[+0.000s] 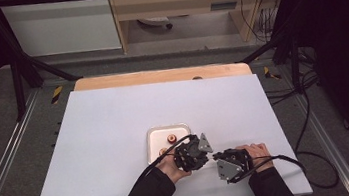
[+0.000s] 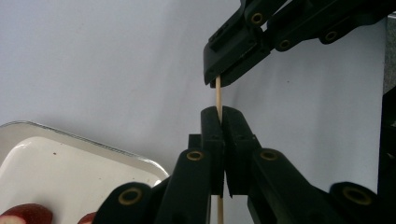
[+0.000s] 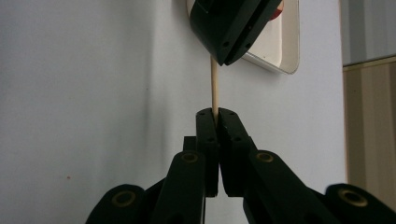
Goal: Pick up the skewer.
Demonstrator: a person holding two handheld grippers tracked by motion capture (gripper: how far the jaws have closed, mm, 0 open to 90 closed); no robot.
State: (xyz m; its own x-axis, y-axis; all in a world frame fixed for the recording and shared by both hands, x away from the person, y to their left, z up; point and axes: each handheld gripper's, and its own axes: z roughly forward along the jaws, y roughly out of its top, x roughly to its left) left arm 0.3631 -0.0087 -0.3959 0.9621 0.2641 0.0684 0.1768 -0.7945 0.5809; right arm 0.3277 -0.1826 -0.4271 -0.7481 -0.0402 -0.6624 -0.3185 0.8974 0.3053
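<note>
A thin wooden skewer is gripped at both ends. My left gripper is shut on it, and the skewer's tail runs out below the jaws. My right gripper is shut on the same skewer, facing the left one tip to tip. In the high view the left gripper and the right gripper meet near the table's front edge, just right of a small white tray. Two red food pieces lie in that tray.
A white mat covers the table, with a wooden strip along its far edge. The tray's rim lies close to the left gripper, with a red piece at its near end. Cables trail off to the right.
</note>
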